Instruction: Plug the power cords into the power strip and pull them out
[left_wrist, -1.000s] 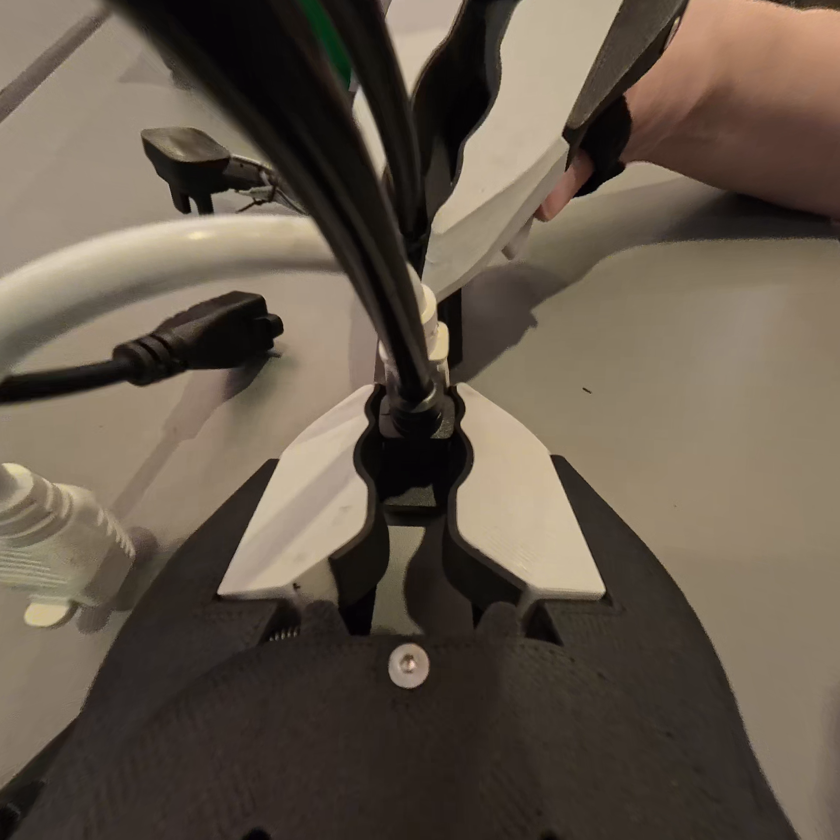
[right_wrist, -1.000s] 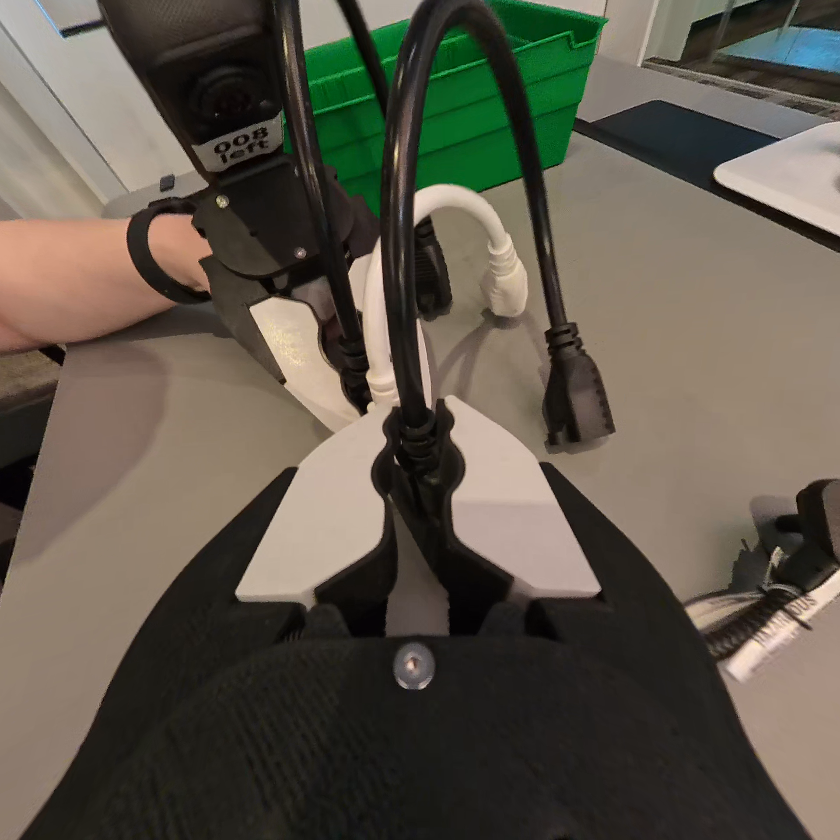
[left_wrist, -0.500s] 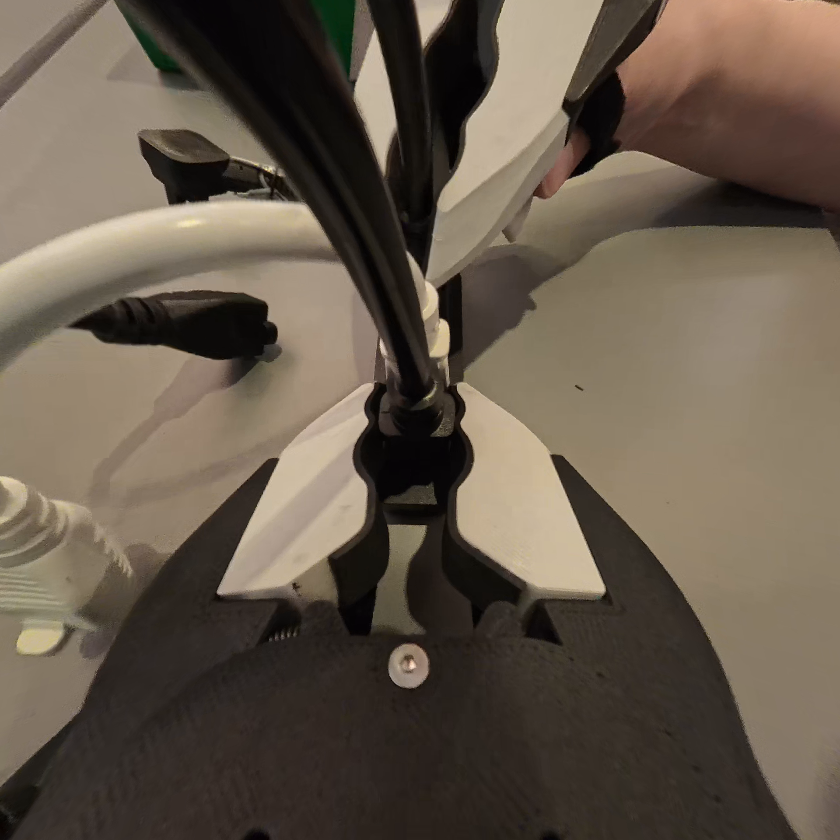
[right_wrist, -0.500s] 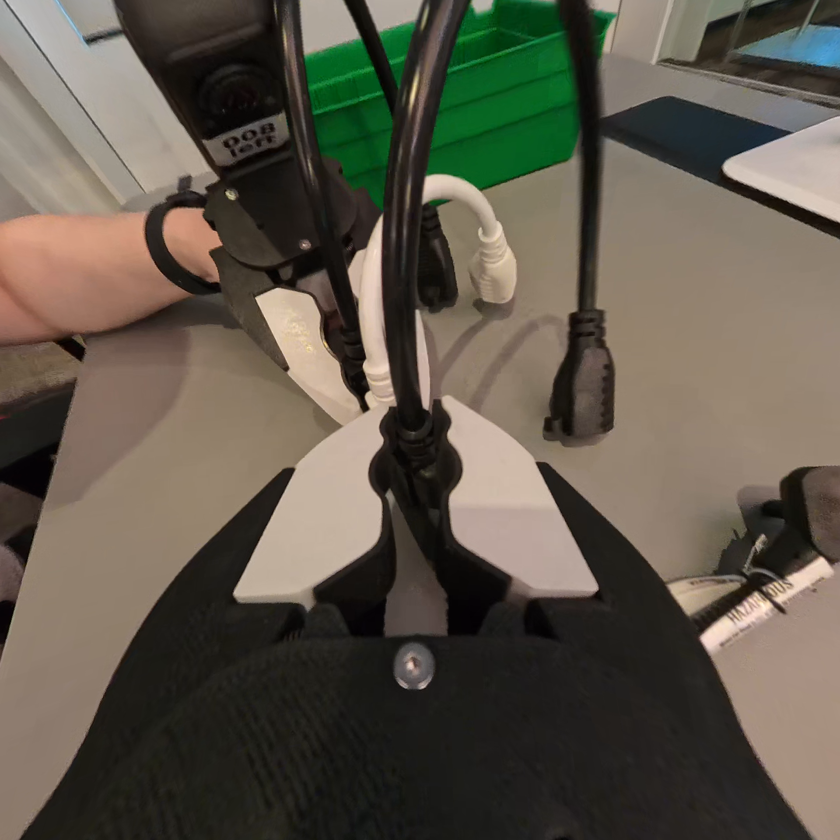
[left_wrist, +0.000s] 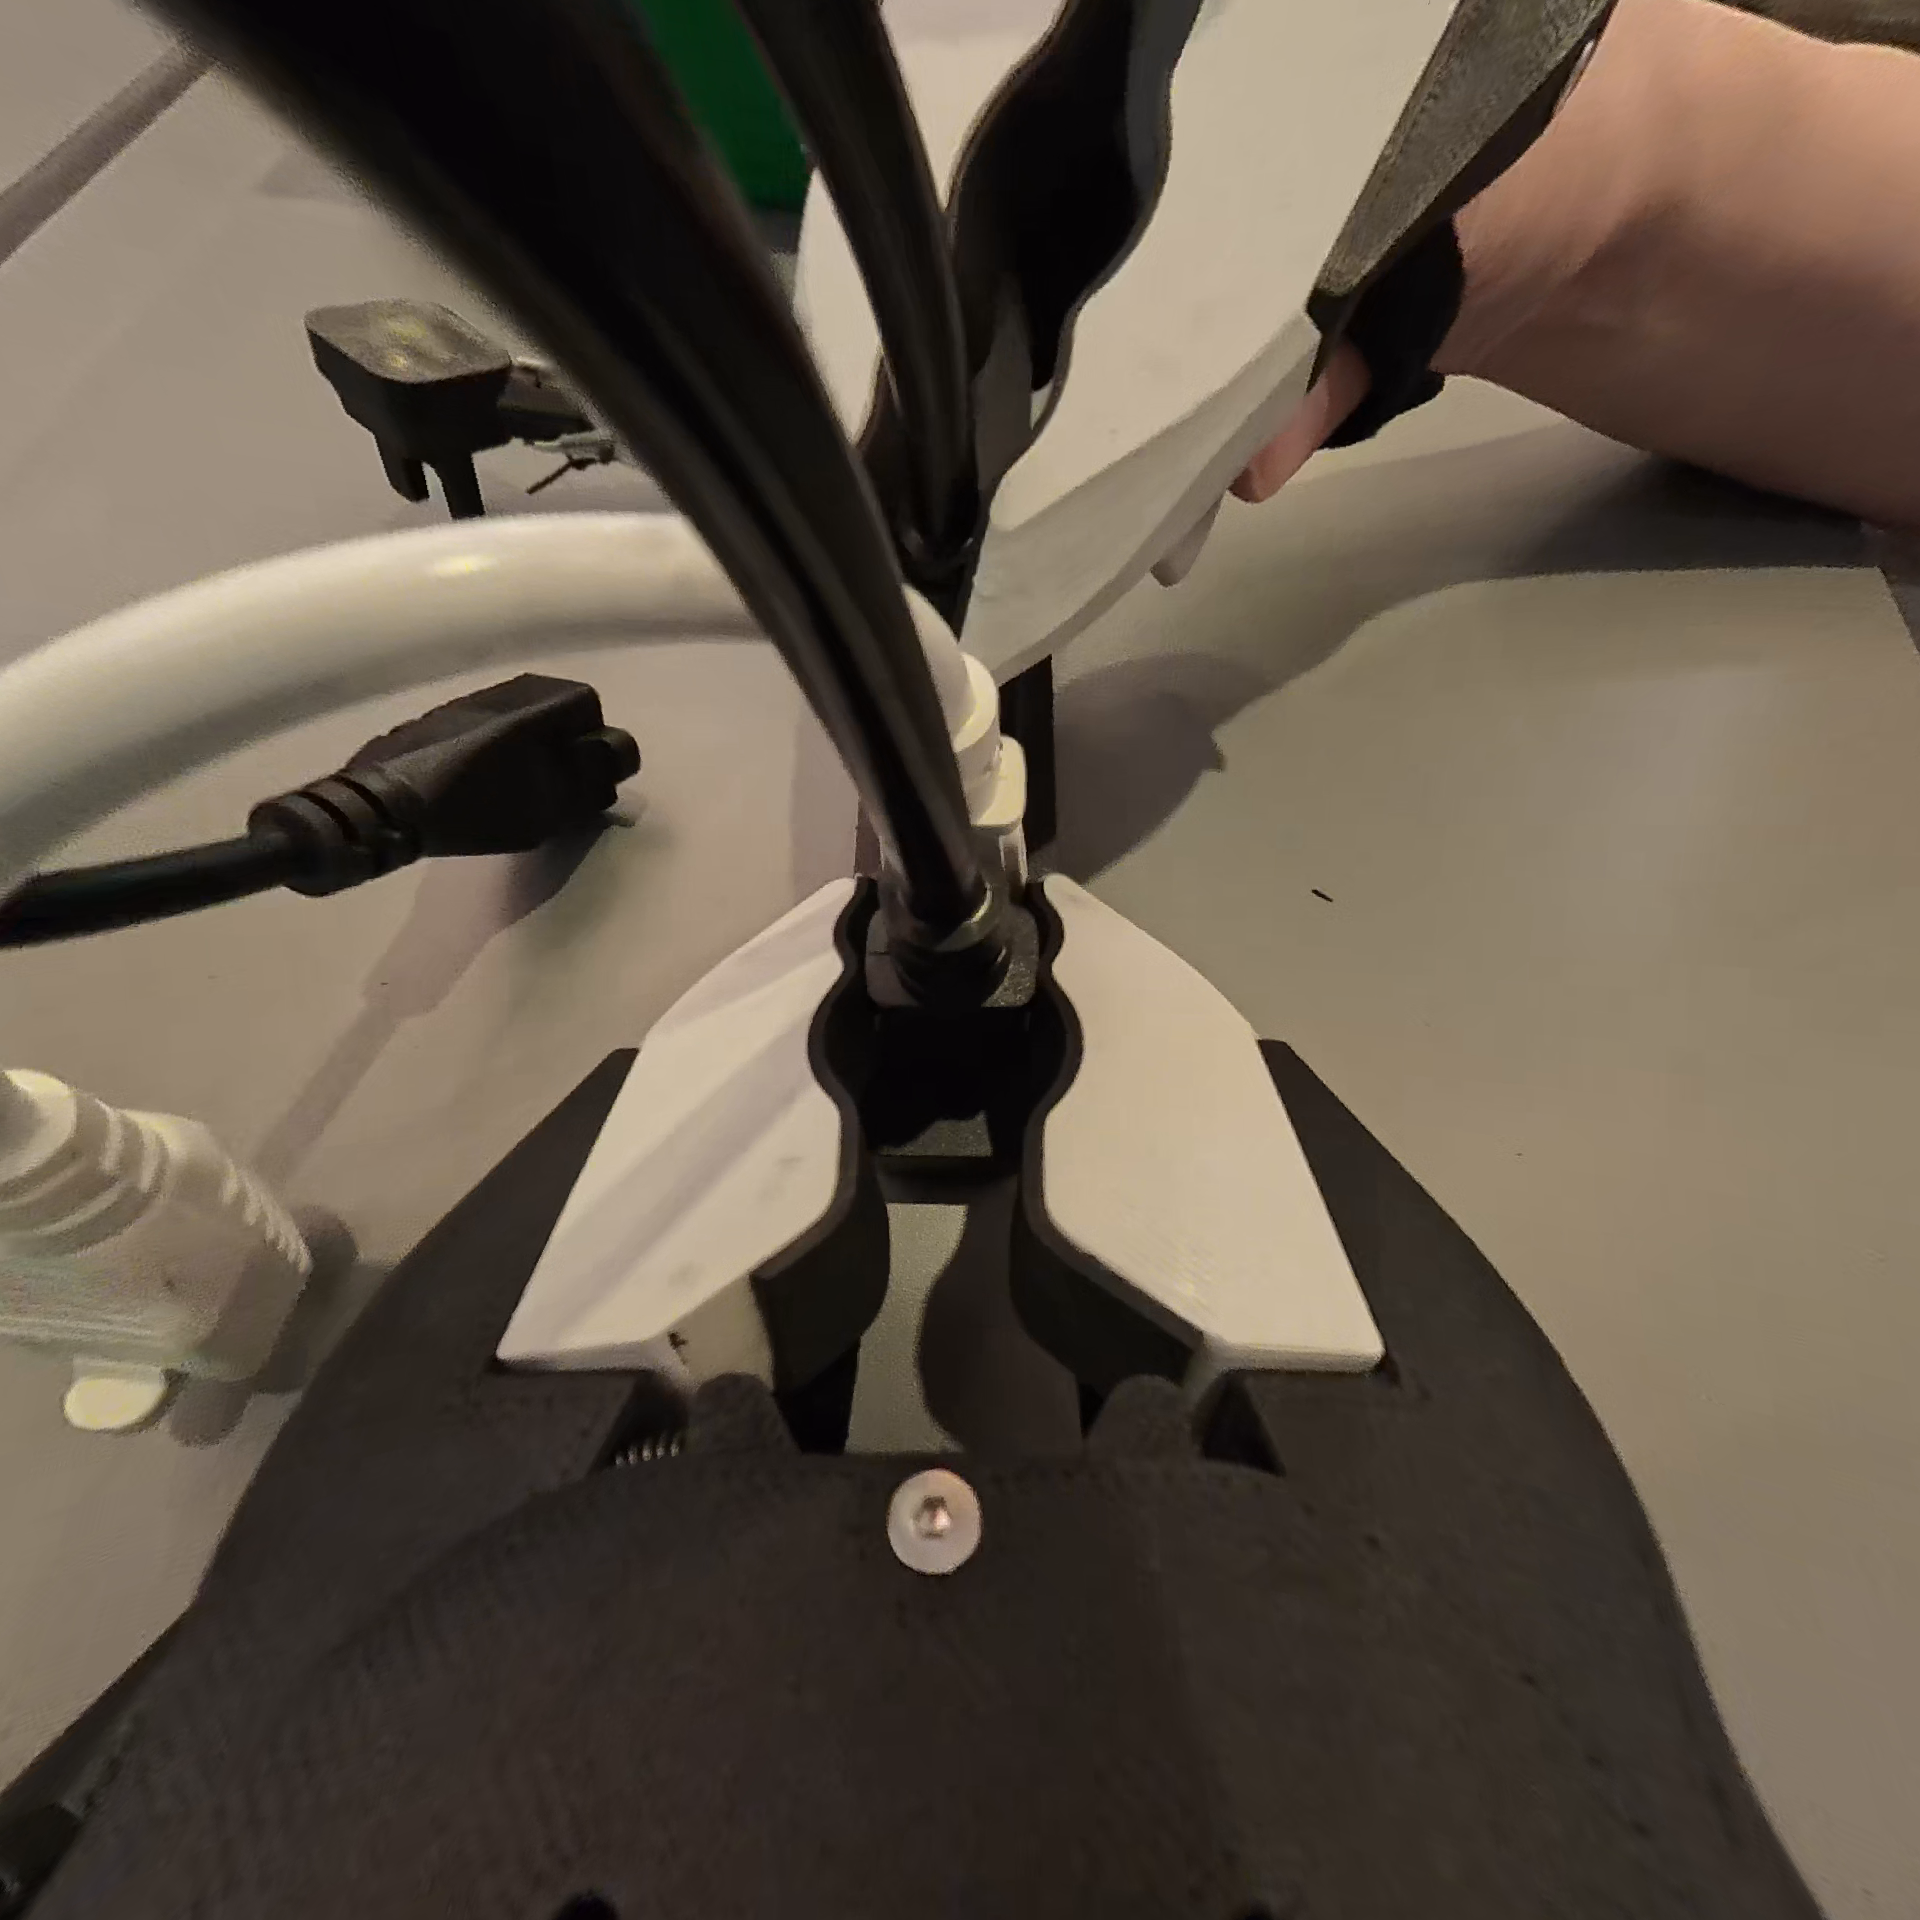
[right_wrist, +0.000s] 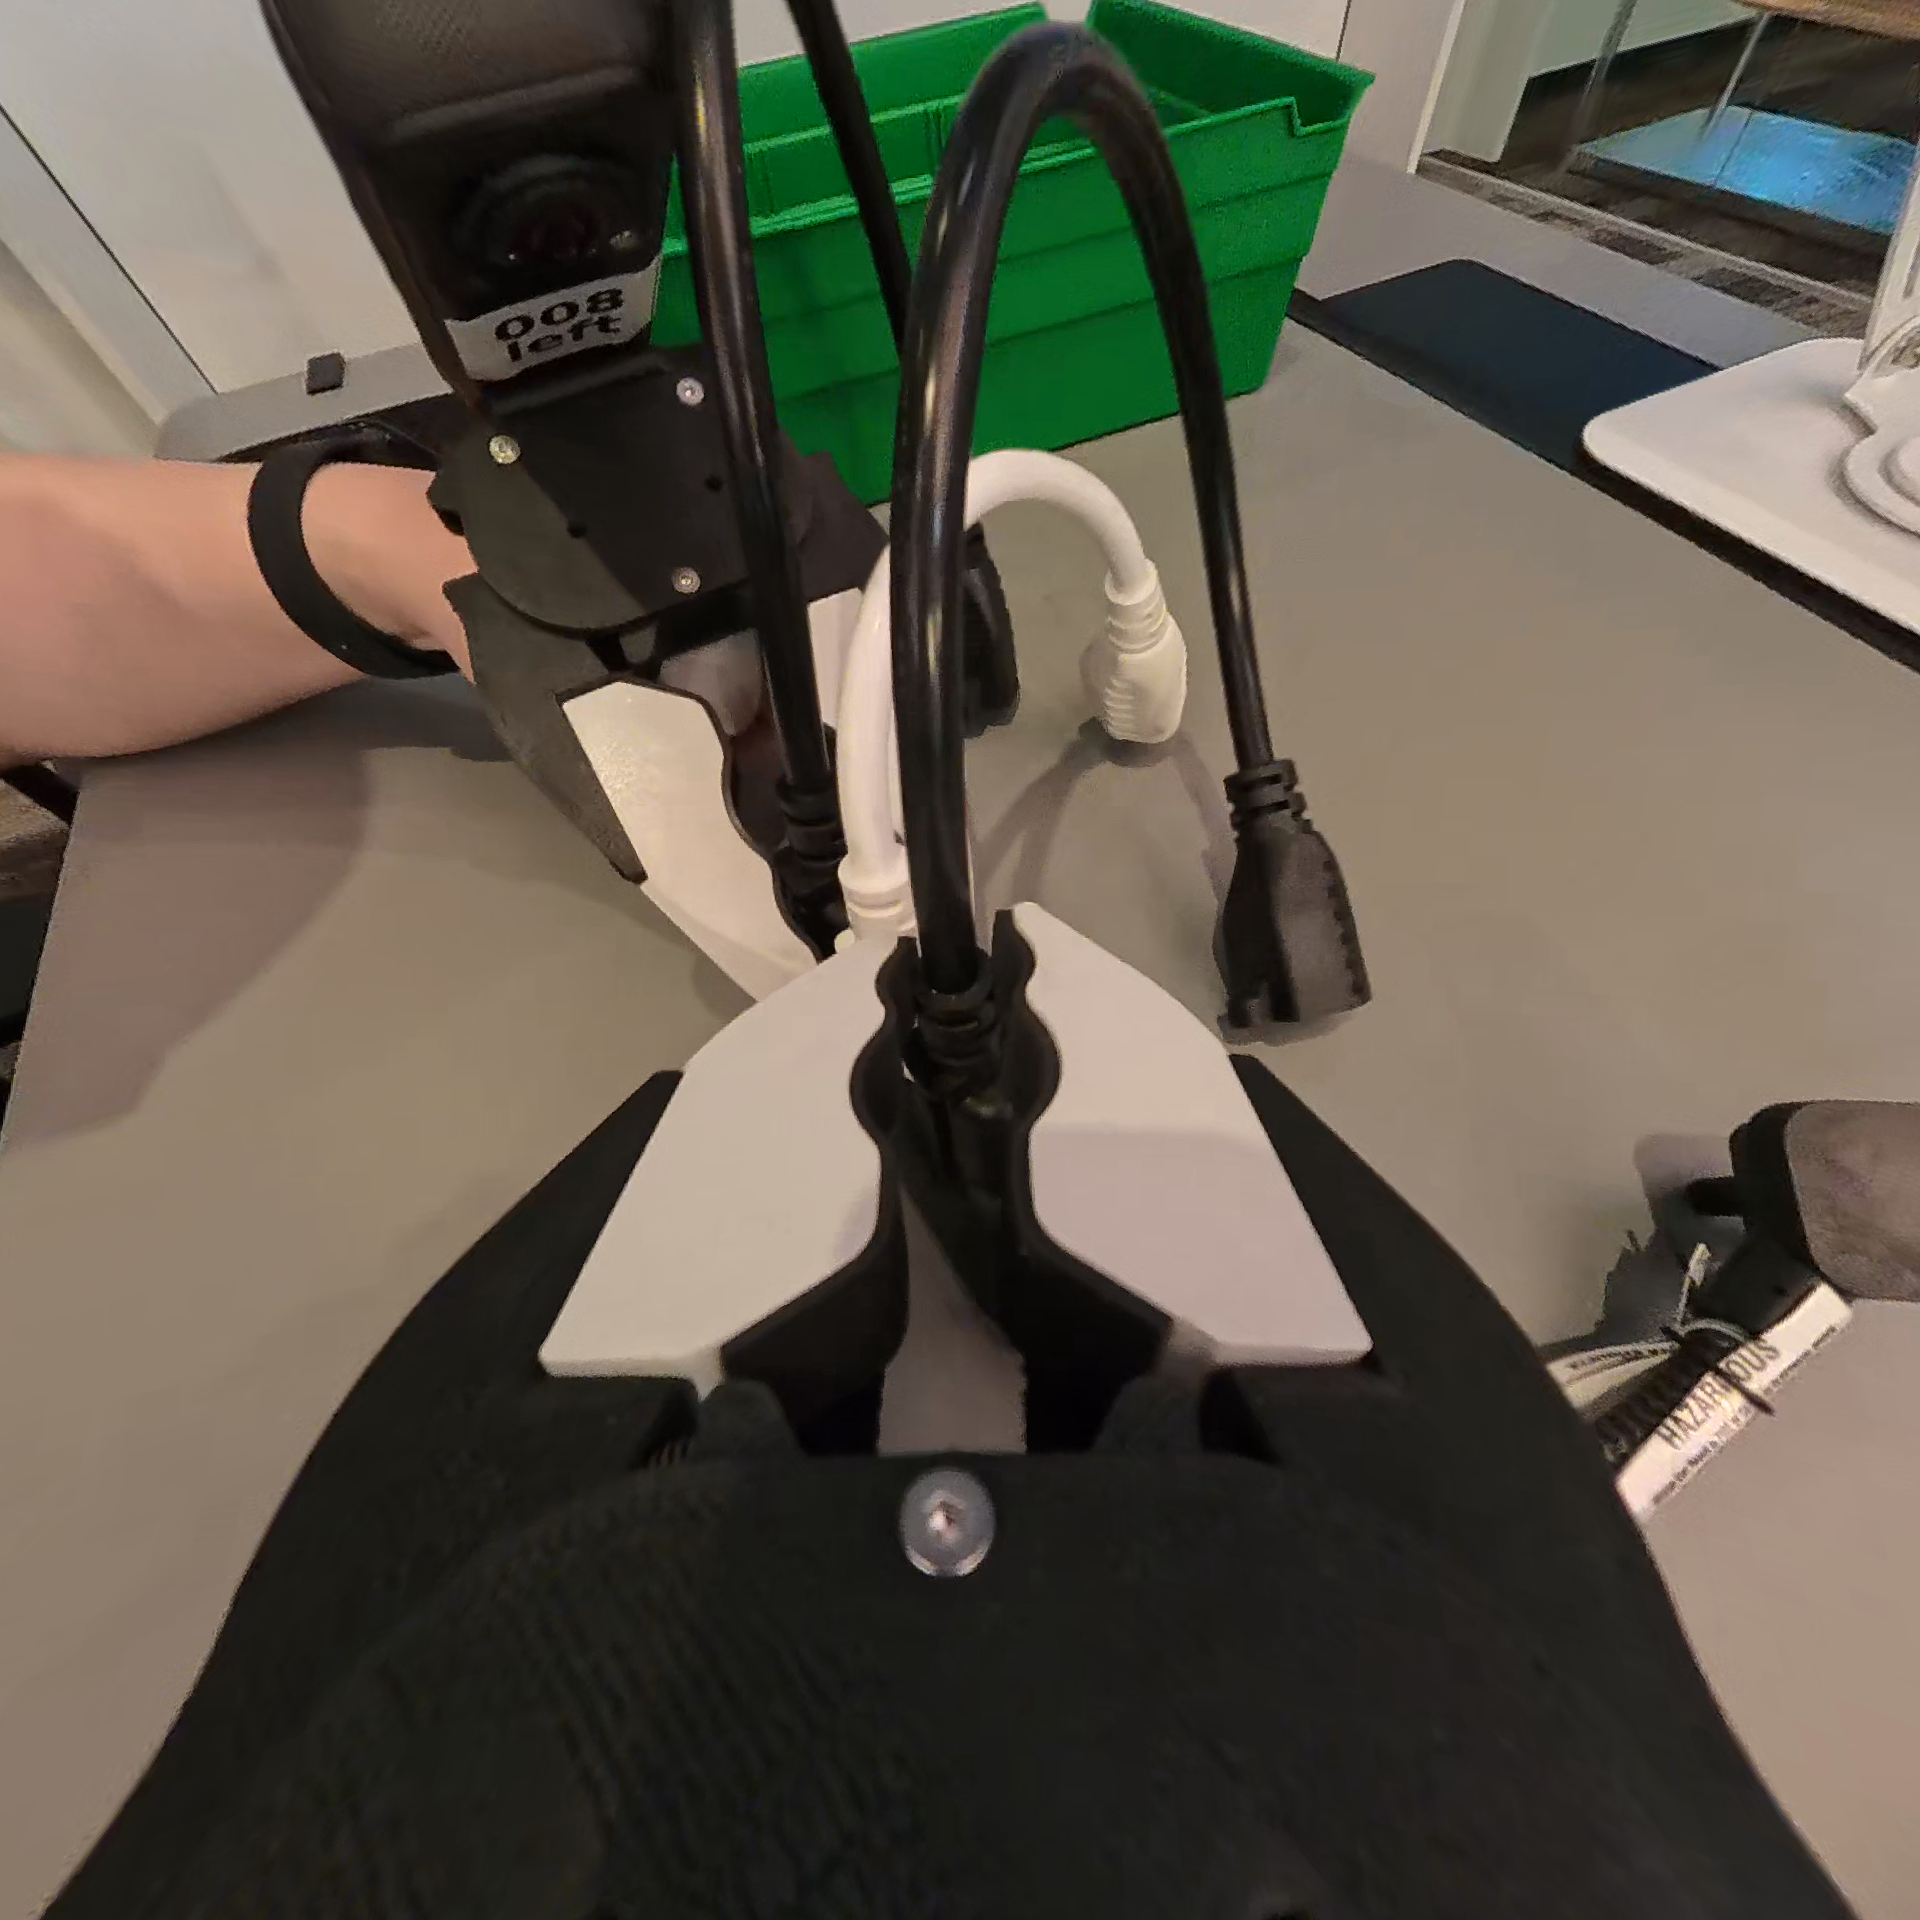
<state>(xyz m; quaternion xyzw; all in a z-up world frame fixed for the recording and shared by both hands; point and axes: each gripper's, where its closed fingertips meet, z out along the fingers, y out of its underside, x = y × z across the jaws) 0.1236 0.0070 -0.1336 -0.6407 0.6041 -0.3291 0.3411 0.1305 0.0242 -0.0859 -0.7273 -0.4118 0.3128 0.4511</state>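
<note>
You are holding the left claw (left_wrist: 951, 935) closed on a black plug (left_wrist: 940, 940) right at its fingertips, with that plug's black cord (left_wrist: 665, 343) rising up and away over the claw. Just beyond the tips a white plug (left_wrist: 982, 758) is standing upright, and its white cord (left_wrist: 343, 613) is arching off to the left of the claw. Further left, a black connector (left_wrist: 488, 764) is lying on the grey counter (left_wrist: 1507, 935), and a white connector (left_wrist: 135, 1236) is sitting close beside the claw's left finger. Whatever the plugs are seated in is hidden behind the claws, so I cannot tell where the power strip is.

You are keeping the right claw (right_wrist: 961, 997) pinched on a second black plug (right_wrist: 956, 1023), gripping it at the ribbed collar. Its cord (right_wrist: 1039, 260) is looping up ahead of the claw and coming down to the right, ending in a black socket end (right_wrist: 1294, 914) that is resting on the counter just right of the tips. Straight ahead of this claw, the left claw is pointing down from the upper left, nearly touching it. Beyond both, a green bin (right_wrist: 1039, 249) is sitting at the far edge. To the right of the right claw, a black adapter (right_wrist: 1829, 1195) with a tagged cable is lying on the counter.
</note>
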